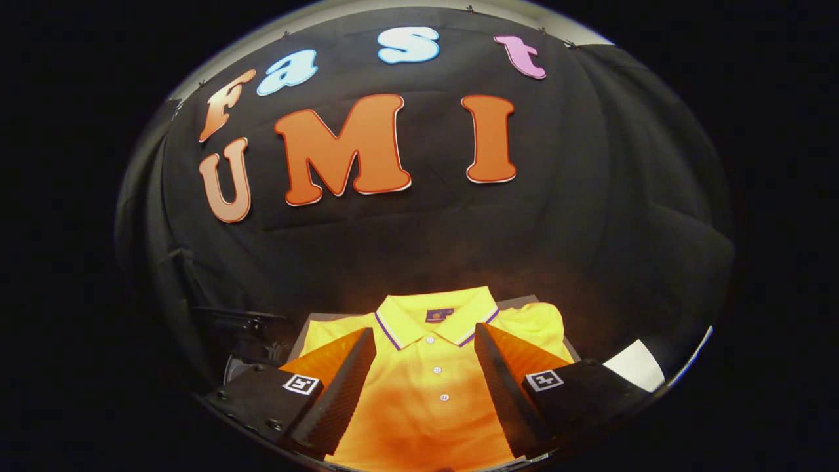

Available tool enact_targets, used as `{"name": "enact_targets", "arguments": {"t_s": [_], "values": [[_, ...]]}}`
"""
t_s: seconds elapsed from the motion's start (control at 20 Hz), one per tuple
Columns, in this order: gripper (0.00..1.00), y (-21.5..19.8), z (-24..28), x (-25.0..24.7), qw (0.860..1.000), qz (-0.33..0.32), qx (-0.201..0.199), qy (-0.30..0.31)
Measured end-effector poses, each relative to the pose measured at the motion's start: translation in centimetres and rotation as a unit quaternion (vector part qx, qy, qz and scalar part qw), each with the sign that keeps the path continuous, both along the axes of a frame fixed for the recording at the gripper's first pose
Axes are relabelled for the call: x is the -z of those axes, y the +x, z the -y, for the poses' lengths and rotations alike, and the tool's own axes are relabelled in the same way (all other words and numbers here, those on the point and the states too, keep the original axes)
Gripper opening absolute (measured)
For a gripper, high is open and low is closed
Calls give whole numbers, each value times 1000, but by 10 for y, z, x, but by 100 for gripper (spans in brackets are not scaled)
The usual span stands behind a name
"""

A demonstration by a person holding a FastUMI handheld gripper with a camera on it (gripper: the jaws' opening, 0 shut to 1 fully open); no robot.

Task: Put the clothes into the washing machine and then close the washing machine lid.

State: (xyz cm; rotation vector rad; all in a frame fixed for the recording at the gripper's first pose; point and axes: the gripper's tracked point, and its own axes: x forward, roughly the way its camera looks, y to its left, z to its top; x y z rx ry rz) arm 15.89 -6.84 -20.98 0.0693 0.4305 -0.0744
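I am holding the gripper (425, 341) with its two fingers (341, 393) spread wide, and they are gripping nothing; whether they are touching the cloth beneath them I cannot tell. Lying between and under them is a bright yellow short-sleeved polo shirt (429, 406) with a folded collar edged in purple and white stripes and a row of small white buttons down the placket. The collar is sitting just ahead of the fingertips, and the sleeves are spreading out behind each finger. The shirt is resting flat on a grey surface (518, 303) whose edge I am seeing past the shoulders. A white patch (634, 364) is showing beside the right finger, and dark, unclear equipment (242, 334) is standing near the left finger.
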Motion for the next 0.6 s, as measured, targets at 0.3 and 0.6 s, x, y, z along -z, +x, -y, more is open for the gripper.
{"name": "enact_targets", "arguments": {"t_s": [0.3,0.6], "values": [[97,16,8,51,998,-70,2,3],[98,7,19,96,987,-157,17,11]]}}
